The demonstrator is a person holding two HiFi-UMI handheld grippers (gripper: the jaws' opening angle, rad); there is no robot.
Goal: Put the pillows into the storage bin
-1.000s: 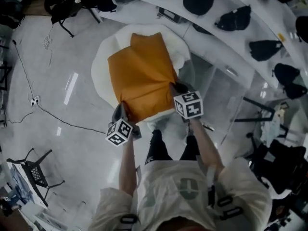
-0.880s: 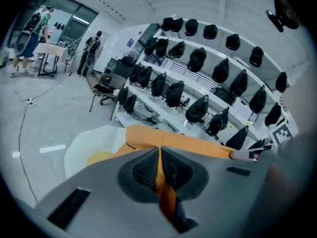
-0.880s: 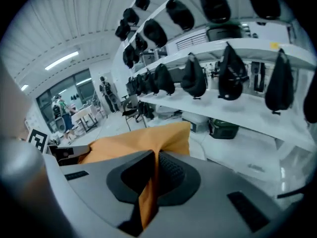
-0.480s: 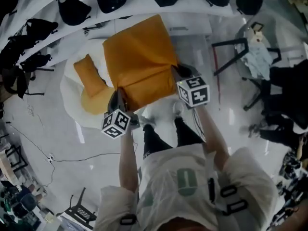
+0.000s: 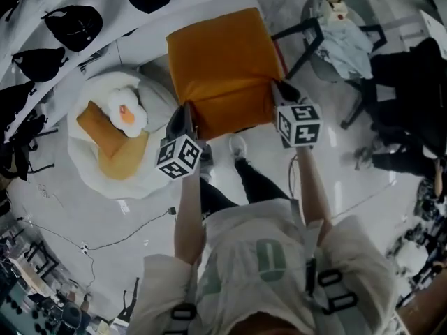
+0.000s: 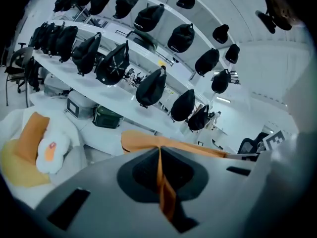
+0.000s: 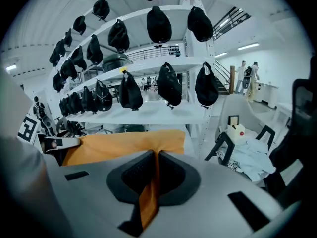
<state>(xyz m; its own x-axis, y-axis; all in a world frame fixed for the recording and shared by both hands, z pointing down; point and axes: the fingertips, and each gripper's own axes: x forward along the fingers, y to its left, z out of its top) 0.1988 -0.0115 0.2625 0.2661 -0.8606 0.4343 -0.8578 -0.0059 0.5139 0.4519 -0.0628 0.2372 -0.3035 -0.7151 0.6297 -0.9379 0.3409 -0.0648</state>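
Left claw: the left gripper (image 5: 187,112) has its jaws closed on the near left corner of the orange pillow (image 5: 223,68); in the left gripper view a thin fold of orange cloth (image 6: 161,182) is pinched between them
Right claw: the right gripper (image 5: 278,89) is likewise clamped – its jaws meet on a strip of the same cloth (image 7: 148,195) at the near right corner
Pillow held: a large square orange one, stretched between the two grippers and hanging clear of the floor in front of the person, its far edge towards the shelves (image 5: 112,40)
From the jaws: each gripper view shows the pillow spreading away beyond the jaws as a flat orange sheet (image 7: 129,145)
Other pillows: on the floor to the left in the head view lies a white round pad (image 5: 87,176) bearing a small orange pillow (image 5: 101,128), a yellow one (image 5: 129,160) under it, and a white fried-egg cushion (image 5: 126,110) (yolk patch upward) on top
Pillow and pad: the held pillow is just to the right of the pad, not resting on it
Shelves: curved white tiers carrying rows of black bags (image 5: 77,23)
Right of scene: a dark-framed chair (image 5: 307,44) with pale cloth (image 5: 346,37) heaped on it – well clear of the pillow
Below the pillow: the person's shoe (image 5: 237,145) on glossy pale floor
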